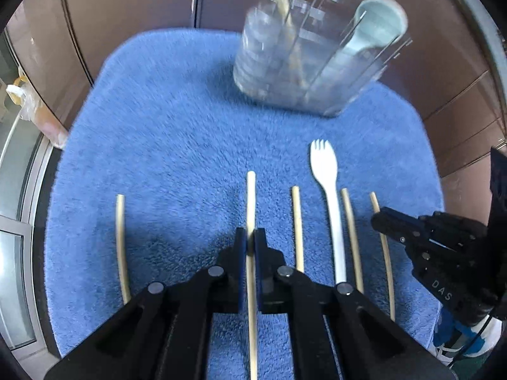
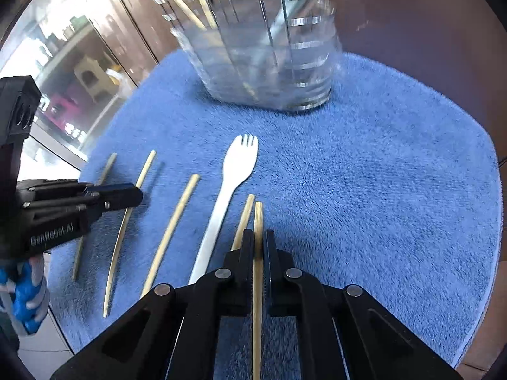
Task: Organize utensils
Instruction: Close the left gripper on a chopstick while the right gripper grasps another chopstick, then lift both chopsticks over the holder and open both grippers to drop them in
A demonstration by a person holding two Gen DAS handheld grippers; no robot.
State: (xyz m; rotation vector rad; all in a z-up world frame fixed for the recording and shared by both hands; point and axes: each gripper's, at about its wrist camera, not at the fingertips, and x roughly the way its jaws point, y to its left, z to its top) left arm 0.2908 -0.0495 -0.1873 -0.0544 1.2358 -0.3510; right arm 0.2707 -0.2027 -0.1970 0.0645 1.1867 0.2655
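Note:
My left gripper (image 1: 250,237) is shut on a pale wooden chopstick (image 1: 251,196), held just above a blue fleece mat (image 1: 177,145). My right gripper (image 2: 258,237) is shut on another chopstick (image 2: 258,218); it also shows in the left wrist view (image 1: 380,218). Several more chopsticks (image 1: 297,221) and a white plastic spork (image 1: 326,171) lie side by side on the mat; the spork also shows in the right wrist view (image 2: 237,164). A clear divided utensil holder (image 1: 304,53) stands at the mat's far side with chopsticks and a pale blue spoon (image 1: 374,28) in it.
Brown cabinet panels (image 1: 126,6) rise behind the mat. A glass pane with a metal frame (image 1: 19,190) runs along the left. The left gripper's body (image 2: 63,209) reaches in over the leftmost chopsticks in the right wrist view.

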